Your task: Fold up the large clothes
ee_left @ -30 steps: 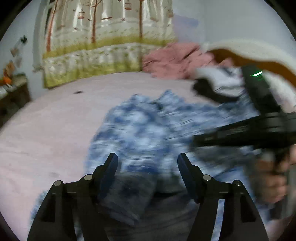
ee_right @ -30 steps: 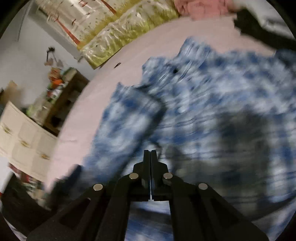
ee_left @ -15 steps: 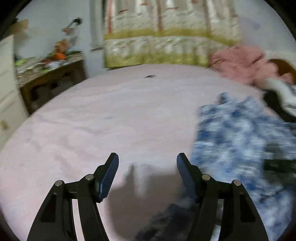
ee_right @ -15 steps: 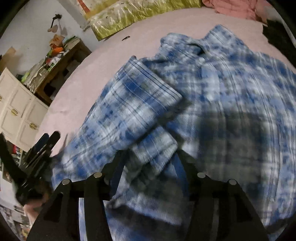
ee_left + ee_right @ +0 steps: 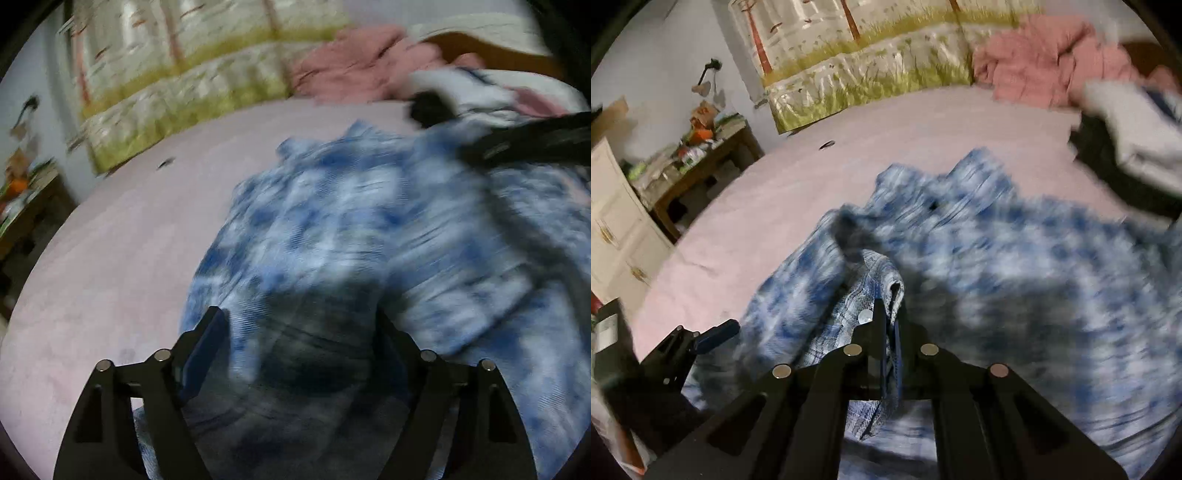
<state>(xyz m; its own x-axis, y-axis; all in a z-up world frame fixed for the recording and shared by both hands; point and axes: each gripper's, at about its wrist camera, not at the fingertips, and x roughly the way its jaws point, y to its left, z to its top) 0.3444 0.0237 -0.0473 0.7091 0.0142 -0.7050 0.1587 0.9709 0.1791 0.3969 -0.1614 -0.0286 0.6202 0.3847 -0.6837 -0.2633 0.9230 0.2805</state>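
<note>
Left gripper (image 5: 299, 332): jaws are standing wide apart and have just been opening further — nothing is pinched; plaid cloth is lying beneath and between the fingers, unpressed.
Plaid shirt (image 5: 997, 258): blue-and-white, collared, lying spread on the pink bedspread (image 5: 849, 155), collar toward the wall, one side section being lifted off the body.
Right gripper (image 5: 886, 325): jaws have just been closing and are now clamping a cuff-like edge of the shirt; the cloth is draping out both sides of the fingertips.
Step in hand (judgement): the pinched section is being carried over the shirt body. Doing it well means keeping the pinch near the edge, keeping the cloth taut, and using the open left gripper to pin the crease line — otherwise the body is likely to drag.
Surface: soft and slightly wrinkled; a small dark object (image 5: 827, 144) is lying near the far edge.
Room, left to right: white drawers (image 5: 613, 236), cluttered wooden table (image 5: 701, 155), tree-patterned quilt (image 5: 857, 62), pink bundle (image 5: 1052, 70), white and dark garments (image 5: 1126, 147).
</note>
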